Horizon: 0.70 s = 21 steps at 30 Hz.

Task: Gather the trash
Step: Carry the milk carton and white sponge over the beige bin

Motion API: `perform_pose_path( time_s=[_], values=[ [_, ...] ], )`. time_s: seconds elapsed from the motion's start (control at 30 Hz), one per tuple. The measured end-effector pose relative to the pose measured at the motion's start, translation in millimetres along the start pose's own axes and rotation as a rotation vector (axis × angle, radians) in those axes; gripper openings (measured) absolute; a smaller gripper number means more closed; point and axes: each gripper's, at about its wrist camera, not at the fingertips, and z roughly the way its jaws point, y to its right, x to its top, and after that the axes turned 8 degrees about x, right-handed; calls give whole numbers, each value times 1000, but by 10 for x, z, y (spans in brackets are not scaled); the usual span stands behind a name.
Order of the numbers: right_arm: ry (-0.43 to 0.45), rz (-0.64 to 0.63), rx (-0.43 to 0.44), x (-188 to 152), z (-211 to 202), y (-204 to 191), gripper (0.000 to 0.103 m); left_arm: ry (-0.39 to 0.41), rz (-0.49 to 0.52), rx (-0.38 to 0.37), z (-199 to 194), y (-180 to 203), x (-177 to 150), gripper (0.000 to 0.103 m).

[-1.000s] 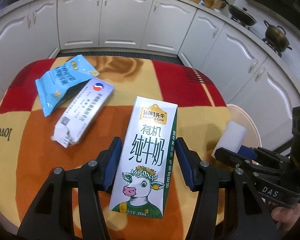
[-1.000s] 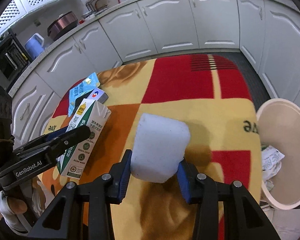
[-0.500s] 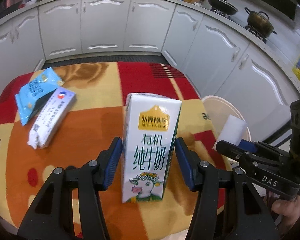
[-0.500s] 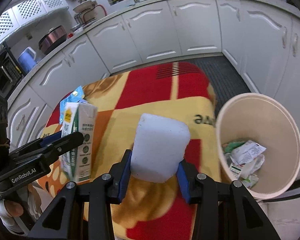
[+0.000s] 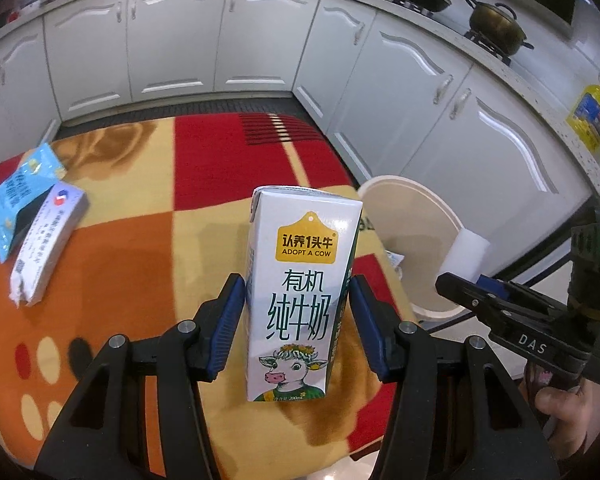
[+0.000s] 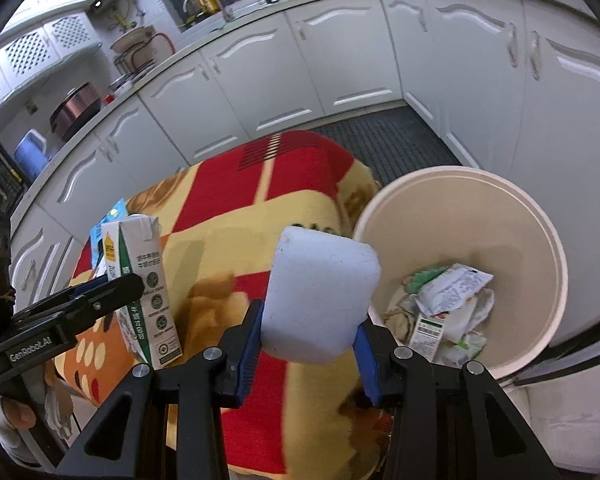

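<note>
My left gripper (image 5: 298, 320) is shut on a white milk carton (image 5: 300, 292) with a cow drawing, held upright above the table's right part. It also shows in the right wrist view (image 6: 140, 284). My right gripper (image 6: 308, 344) is shut on a white foam block (image 6: 320, 296), held over the table edge just left of the cream trash bin (image 6: 540, 240). The block (image 5: 466, 254) and the bin (image 5: 420, 208) also show at the right of the left wrist view. The bin holds several crumpled wrappers (image 6: 448, 304).
A blue packet (image 5: 20, 184) and a white box (image 5: 48, 240) lie at the table's far left on the red, orange and yellow cloth (image 5: 140, 240). White kitchen cabinets (image 5: 180, 40) ring the floor behind. The bin stands beside the table's right edge.
Both grippers have moved right toward the bin with their loads. The carton has been lifted off the table and stood upright. The bin now fills more of the right wrist view.
</note>
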Motion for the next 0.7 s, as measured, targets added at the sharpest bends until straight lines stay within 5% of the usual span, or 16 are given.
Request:
perform_pose_path(
  time_s=[0.7],
  values=[
    [2, 111, -92, -1, -145, 794, 41, 5, 111, -117, 247, 938, 424, 52]
  ],
)
